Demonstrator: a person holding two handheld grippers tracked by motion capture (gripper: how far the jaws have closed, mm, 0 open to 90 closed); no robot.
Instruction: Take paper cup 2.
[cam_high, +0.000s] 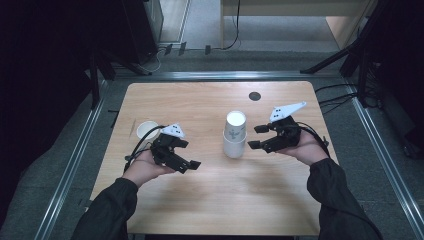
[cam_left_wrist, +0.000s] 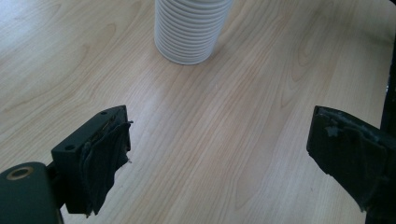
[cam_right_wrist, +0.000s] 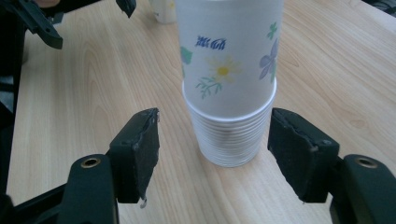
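Note:
A stack of upside-down white paper cups (cam_high: 234, 135) stands at the table's middle, and the outermost one has a flower print (cam_right_wrist: 224, 70). My right gripper (cam_high: 254, 137) is just right of the stack, with its jaws apart. In the right gripper view its pads (cam_right_wrist: 140, 149) flank the ribbed rims (cam_right_wrist: 231, 140) without pressing on them. My left gripper (cam_high: 189, 153) hovers open over bare wood left of the stack, and the stack's base (cam_left_wrist: 187, 37) is ahead of its jaws. A single upright paper cup (cam_high: 146, 130) stands behind the left hand.
The wooden table (cam_high: 215, 200) has a small black round hole (cam_high: 254, 96) near its far edge. Metal rails run along the floor on both sides, and stands with cables are at the back and right. The other gripper (cam_right_wrist: 42, 23) shows beyond the stack.

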